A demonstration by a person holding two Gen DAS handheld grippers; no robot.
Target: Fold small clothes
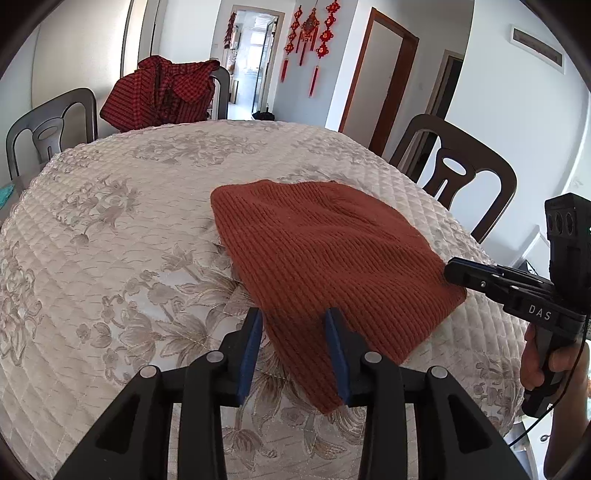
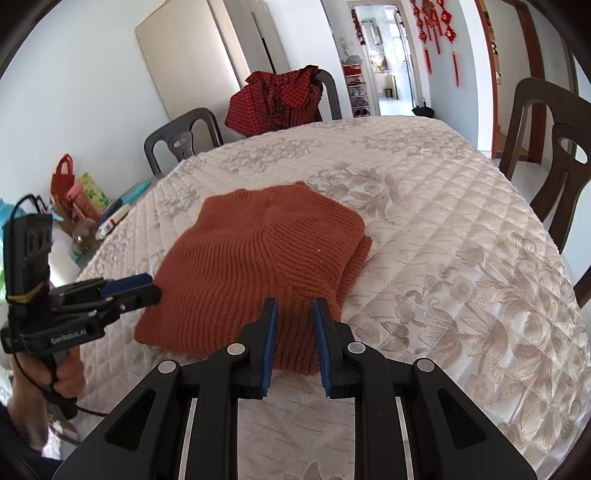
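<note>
Knitwear in rust-orange [image 1: 328,258] lies folded flat on the bench [image 1: 122,236], which wears a quilted cream cover stitched with pale flowers. The garment sits toward the near edge, its ribbed top layer smooth and a second layer peeking out along one side.

Seen from the left wrist camera, the left gripper [image 1: 293,321] points down at the garment's near corner, its blue-padded fingers [image 1: 252,347] standing partly apart. The knit's corner runs between them, yet a gap shows on the left side, so nothing is pinched.

The right gripper [image 2: 293,312] hovers over the opposite near edge. Its fingers [image 2: 270,339] stand a narrow way apart, with the knit edge visible between them; whether the pads press the fabric cannot be told.

From the left camera, the right gripper comes in at 3 o'clock, its tip just beside the garment's right corner, a hand [image 1: 546,365] wrapped round the grip. From the right camera, the left gripper enters at 9 o'clock, held by the other hand [image 2: 62,380].

At 11 o'clock on the far side, a red checked garment [image 1: 162,92] is heaped over a chair back [image 1: 223,88]. More dark chairs [image 1: 465,177] ring the bench. Red knot ornaments [image 1: 314,33] hang on the far wall beside an open doorway [image 1: 255,59]. Bags and bottles [image 2: 81,206] crowd a low surface at 9 o'clock in the right view.
</note>
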